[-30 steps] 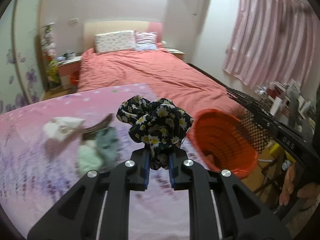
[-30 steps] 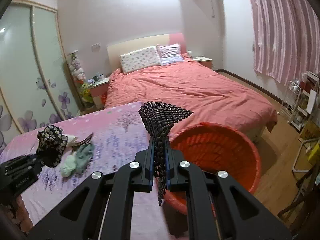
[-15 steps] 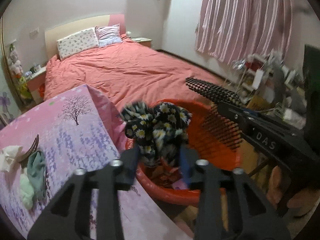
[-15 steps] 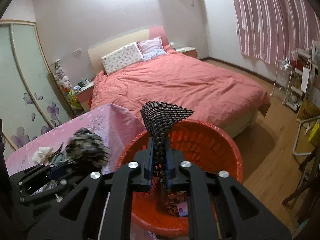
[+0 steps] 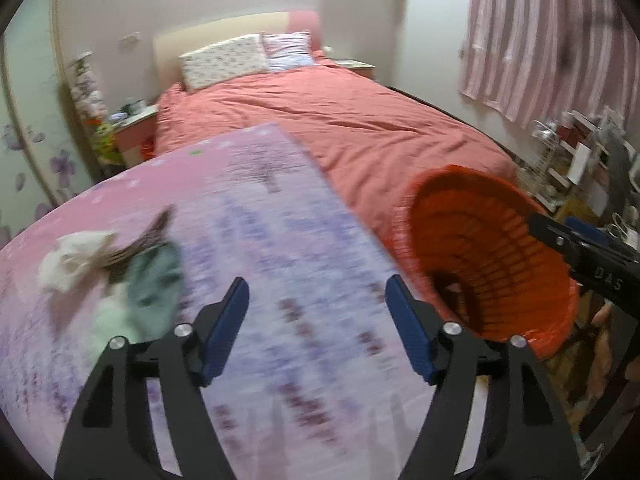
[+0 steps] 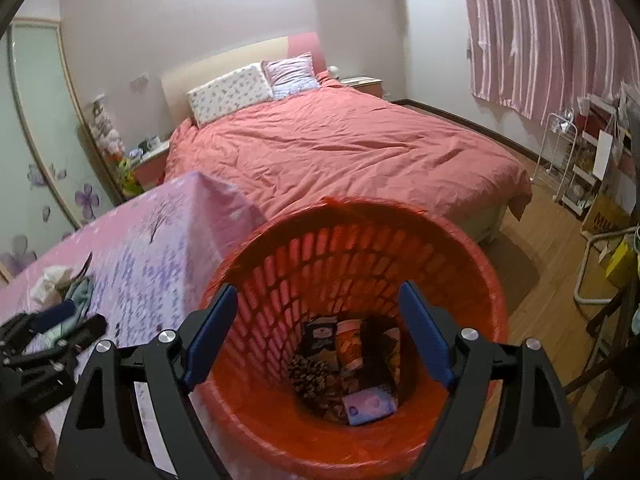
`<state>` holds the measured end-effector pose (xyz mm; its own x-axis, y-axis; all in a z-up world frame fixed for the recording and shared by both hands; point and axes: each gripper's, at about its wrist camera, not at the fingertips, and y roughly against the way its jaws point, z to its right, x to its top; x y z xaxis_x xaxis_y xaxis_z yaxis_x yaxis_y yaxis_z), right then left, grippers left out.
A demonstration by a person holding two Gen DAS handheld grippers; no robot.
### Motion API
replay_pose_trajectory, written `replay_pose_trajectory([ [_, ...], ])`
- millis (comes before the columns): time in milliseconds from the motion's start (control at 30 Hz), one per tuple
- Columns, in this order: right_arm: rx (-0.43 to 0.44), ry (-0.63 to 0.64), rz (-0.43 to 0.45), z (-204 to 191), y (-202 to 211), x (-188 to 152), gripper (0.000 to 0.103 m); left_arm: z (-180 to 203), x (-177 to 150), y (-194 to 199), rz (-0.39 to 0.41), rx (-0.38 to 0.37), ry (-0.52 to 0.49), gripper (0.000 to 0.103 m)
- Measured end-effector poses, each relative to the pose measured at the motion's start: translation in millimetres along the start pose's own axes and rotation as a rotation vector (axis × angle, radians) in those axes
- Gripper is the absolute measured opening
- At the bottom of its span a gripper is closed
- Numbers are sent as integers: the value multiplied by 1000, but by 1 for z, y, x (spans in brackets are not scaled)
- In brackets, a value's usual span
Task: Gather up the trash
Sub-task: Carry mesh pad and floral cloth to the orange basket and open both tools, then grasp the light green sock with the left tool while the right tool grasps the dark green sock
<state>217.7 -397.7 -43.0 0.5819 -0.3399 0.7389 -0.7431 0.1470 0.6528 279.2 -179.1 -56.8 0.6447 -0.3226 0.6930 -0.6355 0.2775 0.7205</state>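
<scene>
Both grippers have let go since a moment back: the flowered cloth that hung from the left gripper [image 5: 316, 320] and the dark knobbly mesh piece in the right gripper [image 6: 316, 336] are gone from between their fingers, and each now stands wide with nothing held. A dark knobbly lump lies at the bottom of the red basket [image 6: 472, 248] among other wrappers and scraps; I take that for the mesh piece, though I cannot pick out the flowered cloth for certain.

The left gripper has also swung away from the basket and back over the table [image 5: 280, 216] with its pink and lilac cover. What matters now is the little heap of leftovers [image 5: 120, 276] on that table: a white crumpled bit, a greenish cloth and a thin dark curved strip, all touching one another. From the left gripper the heap lies ahead and off to the left, near its left finger. The dark strip runs slantwise, up and to the right, away from the gripper.

The right gripper hangs directly over the basket mouth, well apart from the heap, with the left gripper between them. So the left is plainly the nearer one for the next pick, I'd say, with a small turn leftward to square up on the pile.
</scene>
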Motion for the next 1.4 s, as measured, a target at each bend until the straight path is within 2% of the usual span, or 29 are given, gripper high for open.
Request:
replay_pose_trajectory([
  [267,84,120,-33,-71,2,-16,82,-97,-30,22,-11,148,118,75],
  [367,107,151,-40,-89,3,-23,82,-130,-37,18,-43,178,178,75],
  [467,123,161,-55,-102,4,-26,82,-147,-38,7,-79,171,220,70],
  [600,133,167,-74,-113,3,-30,82,-152,-41,-13,-120,147,245,54],
  [633,137,168,-80,-115,3,-31,82,-151,-41,-14,-103,158,238,42],
  [667,141,169,-85,-119,3,-32,82,-151,-41,-13,-94,158,231,35],
  [700,146,170,-90,-123,3,-33,81,-152,-41,-12,-98,174,231,21],
  [733,152,174,-95,-127,2,-35,81,-154,-42,-11,-100,179,235,14],
  [767,159,179,-100,-132,2,-37,80,-160,-46,-8,-104,165,245,12],
  [1067,265,228,-167,-192,-17,-49,74,-242,-87,32,-112,334,311,13],
  [1133,284,237,-179,-208,-23,-51,73,-253,-90,37,-109,330,337,18],
  [1233,299,245,-195,-233,-35,-48,73,-257,-92,39,-107,323,347,19],
  [1400,269,235,-233,-267,-65,-41,72,-257,-90,37,-111,331,339,19],
])
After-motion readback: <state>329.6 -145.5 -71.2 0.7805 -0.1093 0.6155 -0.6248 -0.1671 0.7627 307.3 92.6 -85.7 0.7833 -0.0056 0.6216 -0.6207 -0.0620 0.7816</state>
